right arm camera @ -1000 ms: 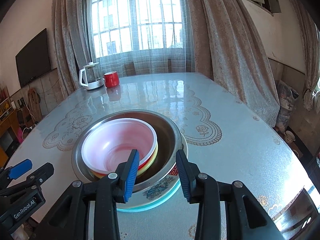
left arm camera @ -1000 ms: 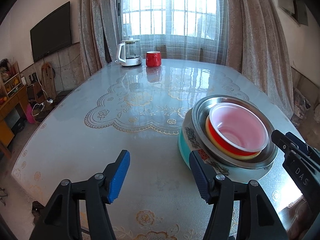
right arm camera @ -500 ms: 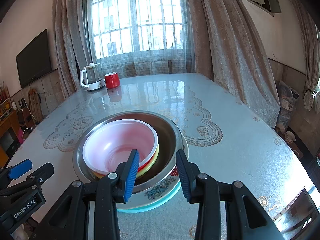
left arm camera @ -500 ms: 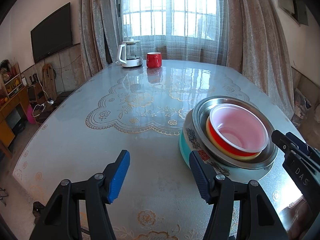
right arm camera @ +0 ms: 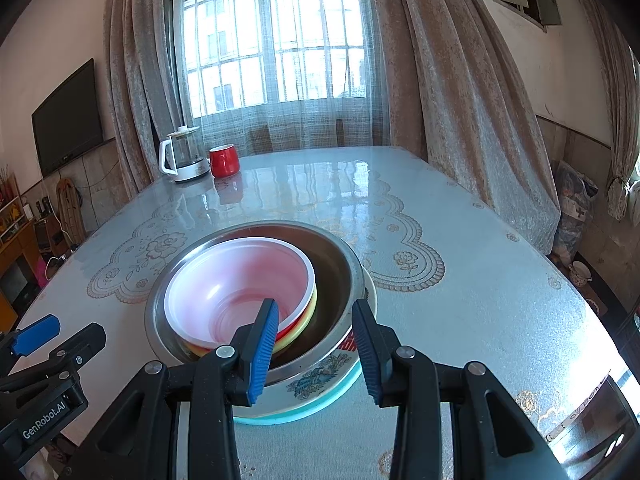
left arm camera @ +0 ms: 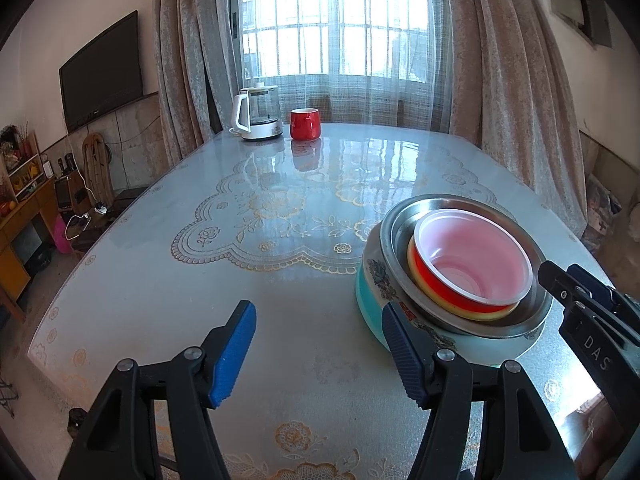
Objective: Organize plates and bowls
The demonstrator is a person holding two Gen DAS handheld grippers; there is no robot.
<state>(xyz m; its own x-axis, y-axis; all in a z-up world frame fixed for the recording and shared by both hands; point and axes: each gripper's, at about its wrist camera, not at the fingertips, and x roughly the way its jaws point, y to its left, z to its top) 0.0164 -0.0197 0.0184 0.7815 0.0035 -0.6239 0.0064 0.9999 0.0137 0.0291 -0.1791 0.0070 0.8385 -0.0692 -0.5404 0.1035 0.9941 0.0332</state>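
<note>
A nested stack stands on the table: a teal flowered basin (left arm camera: 370, 300), a steel bowl (left arm camera: 400, 232), a yellow bowl (left arm camera: 496, 312) and on top a red bowl with a pale pink inside (left arm camera: 472, 256). My left gripper (left arm camera: 316, 312) hovers over bare table just left of the stack. Its jaws are opening with nothing between them, and the right pad is near the basin's wall. My right gripper (right arm camera: 314, 308) hangs over the near rim of the steel bowl (right arm camera: 340, 264). Its jaws stand apart, and its left pad is over the pink bowl's (right arm camera: 236, 276) edge, gripping nothing.
A glass kettle (left arm camera: 258, 114) and a red mug (left arm camera: 305, 124) stand at the far end of the glossy table (left arm camera: 280, 208), by the curtained window. The table's left edge drops to the floor, with a shelf and a TV beyond.
</note>
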